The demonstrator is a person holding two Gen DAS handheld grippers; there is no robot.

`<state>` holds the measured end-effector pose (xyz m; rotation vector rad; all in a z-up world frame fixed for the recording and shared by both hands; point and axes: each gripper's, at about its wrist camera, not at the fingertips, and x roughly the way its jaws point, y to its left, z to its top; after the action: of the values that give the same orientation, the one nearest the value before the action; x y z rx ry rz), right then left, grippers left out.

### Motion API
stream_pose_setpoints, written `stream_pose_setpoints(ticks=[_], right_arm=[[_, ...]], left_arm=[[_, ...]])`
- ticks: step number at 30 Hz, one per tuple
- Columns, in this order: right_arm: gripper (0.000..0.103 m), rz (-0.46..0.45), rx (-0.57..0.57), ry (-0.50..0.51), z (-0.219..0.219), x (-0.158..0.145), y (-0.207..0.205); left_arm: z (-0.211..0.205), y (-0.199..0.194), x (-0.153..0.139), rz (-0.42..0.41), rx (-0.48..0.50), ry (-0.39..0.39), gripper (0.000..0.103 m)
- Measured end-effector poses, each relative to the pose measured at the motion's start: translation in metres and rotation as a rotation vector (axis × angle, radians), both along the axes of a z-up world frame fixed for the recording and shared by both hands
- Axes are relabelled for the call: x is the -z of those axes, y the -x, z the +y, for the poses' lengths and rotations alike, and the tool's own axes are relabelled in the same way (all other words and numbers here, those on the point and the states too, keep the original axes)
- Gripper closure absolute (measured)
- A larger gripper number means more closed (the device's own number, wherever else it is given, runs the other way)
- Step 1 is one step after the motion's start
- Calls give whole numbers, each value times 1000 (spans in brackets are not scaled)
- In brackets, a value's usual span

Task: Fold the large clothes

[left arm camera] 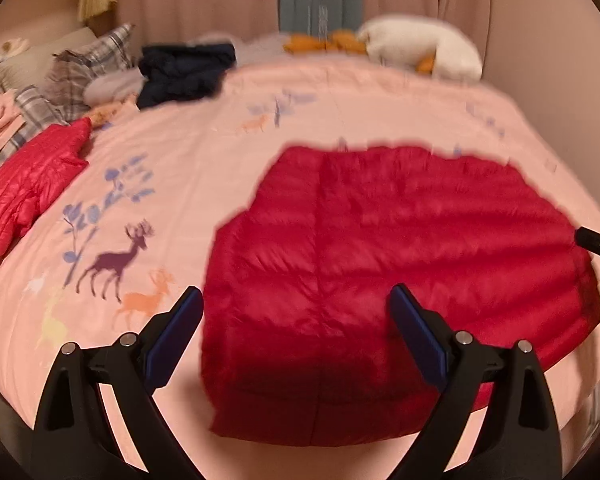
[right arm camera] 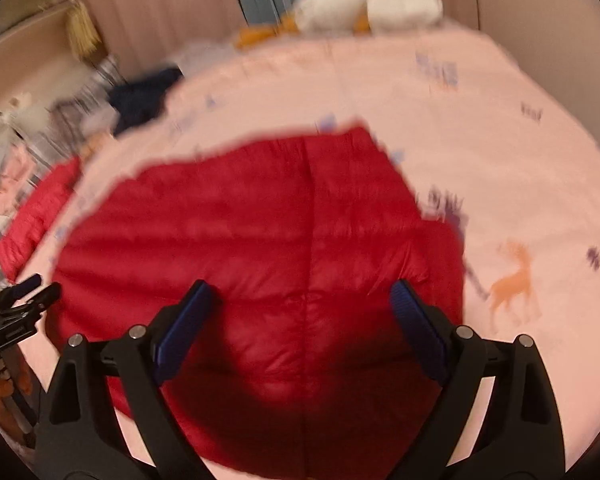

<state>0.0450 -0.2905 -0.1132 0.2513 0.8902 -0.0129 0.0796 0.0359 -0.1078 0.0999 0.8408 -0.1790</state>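
I am holding my left hand-held gripper (left arm camera: 296,308) and right hand-held gripper (right arm camera: 304,300) spread wide, pinching nothing, over the puffy red quilted jacket (left arm camera: 380,272) lying on the pink deer-print bed cover (left arm camera: 188,152). The blurry jacket looks partly folded, so I should be grabbing both near corners evenly.

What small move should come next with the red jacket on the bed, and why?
Probably lower both grippers to the near edge of the red jacket and pinch it. The left gripper and right gripper are open, holding nothing, above the jacket lying flat.
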Motion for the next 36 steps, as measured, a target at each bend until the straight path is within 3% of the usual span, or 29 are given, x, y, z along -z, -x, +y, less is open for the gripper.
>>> stream_pose_setpoints(ticks=[3, 12, 18, 21, 24, 28, 32, 36], right_arm=[[10, -2, 9, 35, 5, -9, 3], [9, -148, -41, 5, 23, -66, 46], [8, -140, -68, -6, 44, -55, 52], [9, -134, -59, -12, 53, -37, 54], [9, -108, -57, 46, 64, -18, 53], [8, -80, -78, 84, 71, -1, 49], [8, -72, -76, 64, 67, -5, 50], [8, -133, -79, 69, 68, -25, 61]], left_arm=[[-6, 1, 0, 23, 11, -15, 8], [-13, 37, -54, -128, 19, -3, 8], [-21, 55, -72, -199, 29, -19, 8], [-23, 56, -69, -198, 33, -14, 8], [-27, 53, -56, -181, 37, -6, 8], [-35, 36, -27, -112, 41, 1, 8], [-41, 25, -2, -12, 49, 18, 8], [-41, 32, -10, -40, 57, 30, 8]])
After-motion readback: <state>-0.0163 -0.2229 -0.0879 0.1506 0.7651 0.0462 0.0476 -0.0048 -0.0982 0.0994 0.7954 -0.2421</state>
